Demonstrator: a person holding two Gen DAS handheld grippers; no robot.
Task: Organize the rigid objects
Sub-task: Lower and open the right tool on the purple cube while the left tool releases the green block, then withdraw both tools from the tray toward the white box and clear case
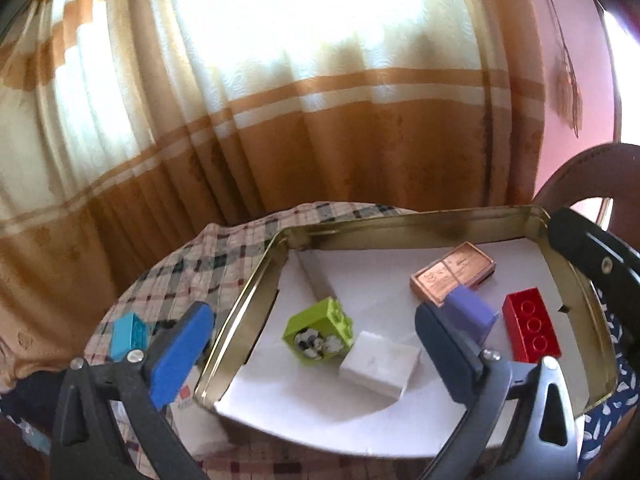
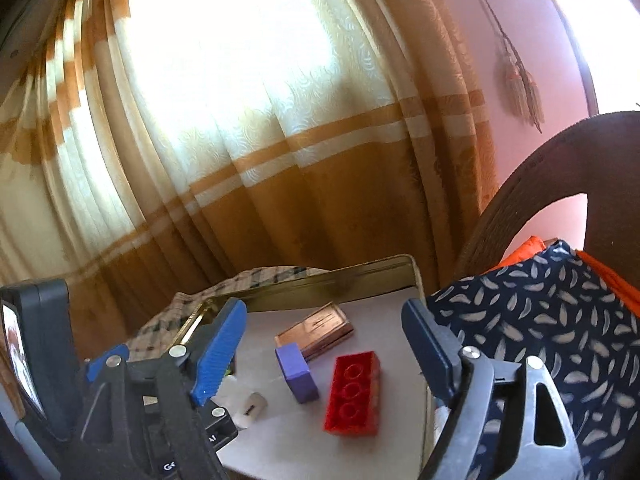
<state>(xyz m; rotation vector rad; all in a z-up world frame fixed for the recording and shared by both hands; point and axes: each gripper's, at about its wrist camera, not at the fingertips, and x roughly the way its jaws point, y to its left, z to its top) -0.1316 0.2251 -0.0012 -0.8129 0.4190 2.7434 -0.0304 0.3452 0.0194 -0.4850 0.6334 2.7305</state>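
Checked tablecloth [image 1: 168, 272] under gold tin tray [image 1: 400, 226], curtain [image 1: 280, 120] behind

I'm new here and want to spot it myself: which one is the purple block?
Find the shallow gold tin tray on the checked tablecloth. Toward its right side, the purple block stands between the flat copper-coloured case and the red studded brick. It alone is smooth and lilac.

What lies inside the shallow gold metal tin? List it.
Inside the gold metal tin, on its white paper liner: a green brick, white block, copper rectangular case, purple block and red three-stud brick. The gripper finger covers part of the liner.
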